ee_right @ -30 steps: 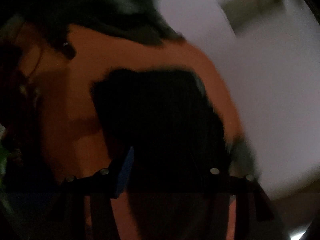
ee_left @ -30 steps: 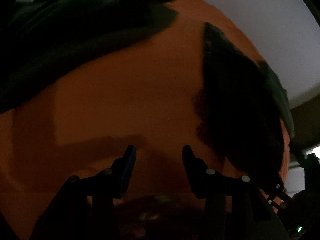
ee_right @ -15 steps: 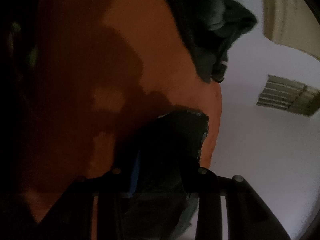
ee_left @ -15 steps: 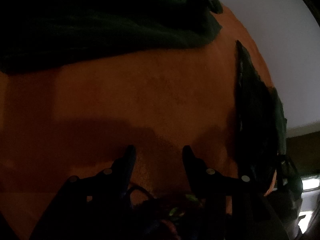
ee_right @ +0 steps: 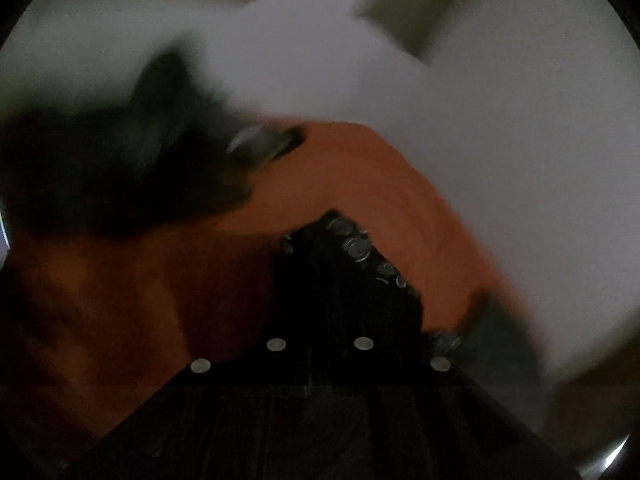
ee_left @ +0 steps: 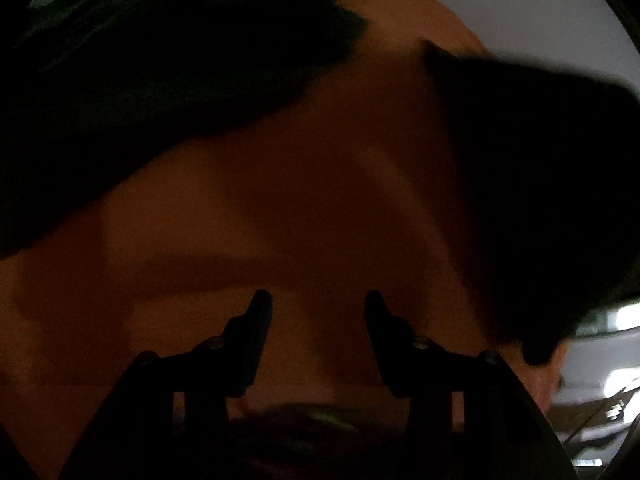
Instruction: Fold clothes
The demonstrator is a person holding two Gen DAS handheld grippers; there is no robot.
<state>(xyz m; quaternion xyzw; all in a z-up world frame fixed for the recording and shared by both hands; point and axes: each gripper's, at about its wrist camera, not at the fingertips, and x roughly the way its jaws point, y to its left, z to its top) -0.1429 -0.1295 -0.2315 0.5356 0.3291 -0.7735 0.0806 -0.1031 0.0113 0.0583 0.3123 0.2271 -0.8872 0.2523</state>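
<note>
Over the orange table (ee_left: 304,208), the right gripper (ee_right: 320,320) has just clamped its jaws on the black garment (ee_right: 344,276), lifting its edge; the left gripper (ee_left: 318,308), jaws apart, hovers empty beside it, so a fold seems begun.

The left gripper (ee_left: 318,300) is black, with two tapered fingers (ee_left: 256,320) rising from angular arms, each arm carrying two small round screws. The right gripper (ee_right: 320,320) is also black, with four pale round screw heads in a row across its arms.
</note>
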